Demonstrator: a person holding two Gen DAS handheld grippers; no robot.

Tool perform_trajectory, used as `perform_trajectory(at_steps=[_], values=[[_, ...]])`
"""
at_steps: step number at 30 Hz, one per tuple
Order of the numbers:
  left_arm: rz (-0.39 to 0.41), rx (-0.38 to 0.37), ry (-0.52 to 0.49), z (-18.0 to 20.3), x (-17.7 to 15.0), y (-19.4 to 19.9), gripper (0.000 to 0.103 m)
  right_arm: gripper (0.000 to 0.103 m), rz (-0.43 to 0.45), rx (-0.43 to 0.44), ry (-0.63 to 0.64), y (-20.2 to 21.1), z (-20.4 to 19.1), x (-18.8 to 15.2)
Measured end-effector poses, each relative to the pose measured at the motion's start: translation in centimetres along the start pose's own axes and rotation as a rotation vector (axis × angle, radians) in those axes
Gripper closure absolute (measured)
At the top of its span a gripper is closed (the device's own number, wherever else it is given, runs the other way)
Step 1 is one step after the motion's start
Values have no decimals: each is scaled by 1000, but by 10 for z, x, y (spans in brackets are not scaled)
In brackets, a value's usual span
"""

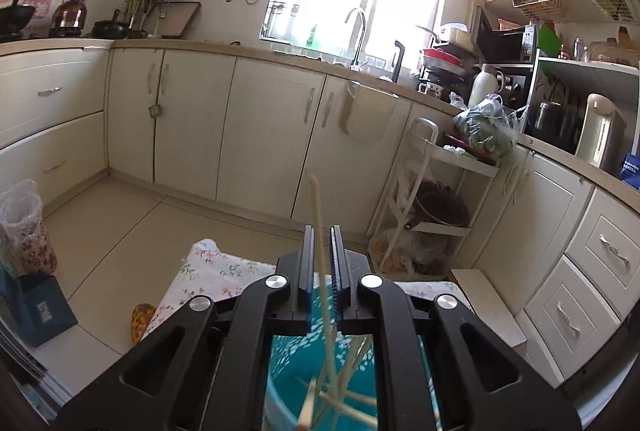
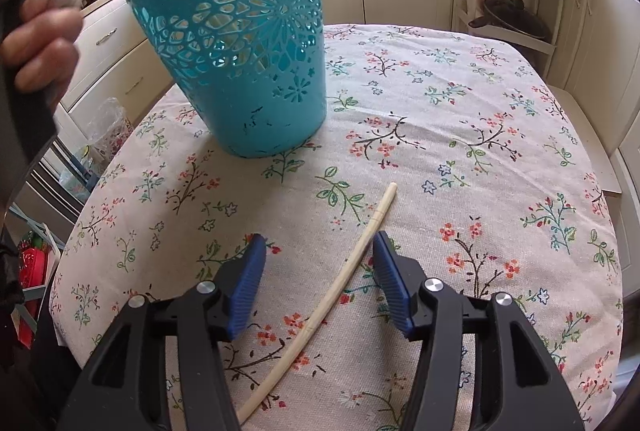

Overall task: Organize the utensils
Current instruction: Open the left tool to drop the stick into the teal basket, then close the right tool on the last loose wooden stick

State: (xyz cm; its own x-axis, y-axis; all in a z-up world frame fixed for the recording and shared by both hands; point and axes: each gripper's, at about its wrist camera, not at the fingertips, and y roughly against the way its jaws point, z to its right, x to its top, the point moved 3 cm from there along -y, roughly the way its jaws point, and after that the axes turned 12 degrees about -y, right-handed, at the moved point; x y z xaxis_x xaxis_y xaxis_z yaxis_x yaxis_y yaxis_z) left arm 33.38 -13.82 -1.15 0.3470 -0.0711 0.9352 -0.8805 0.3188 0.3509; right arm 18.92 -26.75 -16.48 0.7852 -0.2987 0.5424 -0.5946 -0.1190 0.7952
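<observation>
Right gripper [image 2: 320,251] fingers open, straddling the chopstick [image 2: 344,279] on the counter [image 2: 500,111]; axis runs 7 to 1 o'clock. Left gripper [image 1: 321,243] fingers barely apart around a chopstick over the basket [image 2: 240,43].

blue box [image 1: 631,171], print perhaps too blurred to read

The left gripper [image 1: 321,251] stands with narrow jaws around a chopstick [image 1: 318,215] above the teal basket [image 1: 288,371].

Floral-clothed table [image 2: 460,119]: basket [image 2: 240,71], chopstick [image 2: 344,279].
</observation>
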Motion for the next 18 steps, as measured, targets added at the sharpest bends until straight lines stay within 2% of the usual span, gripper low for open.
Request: perform_trajectory(at_steps=[1, 2, 5, 8, 10, 12, 14, 16, 18], values=[[-1, 8, -1, -5, -1, 8, 81, 48, -4, -2, -5, 1, 1, -1], [7, 23, 1, -13, -3, 19, 66, 48, -9, 3, -18, 2, 3, -1], [46, 98, 24, -42, -10, 54, 42, 48, -17, 11, -70, 6, 12, 0], [12, 143, 44, -69, -32, 70, 37, 48, -10, -5, -85, 6, 14, 0], [-67, 152, 65, -86, -61, 67, 37, 50, -3, -34, -60, 5, 9, -2], [-159, 159, 91, -98, -94, 58, 37, 64, 8, -80, -13, 4, 4, -4], [-213, 151, 100, -99, -117, 51, 37, 75, 1, -82, 30, 4, 2, -4], [-248, 132, 99, -95, -131, 45, 37, 78, -17, -58, 33, 5, 5, -3], [-273, 109, 90, -89, -140, 40, 37, 79, -40, -25, -18, 6, 14, 2]])
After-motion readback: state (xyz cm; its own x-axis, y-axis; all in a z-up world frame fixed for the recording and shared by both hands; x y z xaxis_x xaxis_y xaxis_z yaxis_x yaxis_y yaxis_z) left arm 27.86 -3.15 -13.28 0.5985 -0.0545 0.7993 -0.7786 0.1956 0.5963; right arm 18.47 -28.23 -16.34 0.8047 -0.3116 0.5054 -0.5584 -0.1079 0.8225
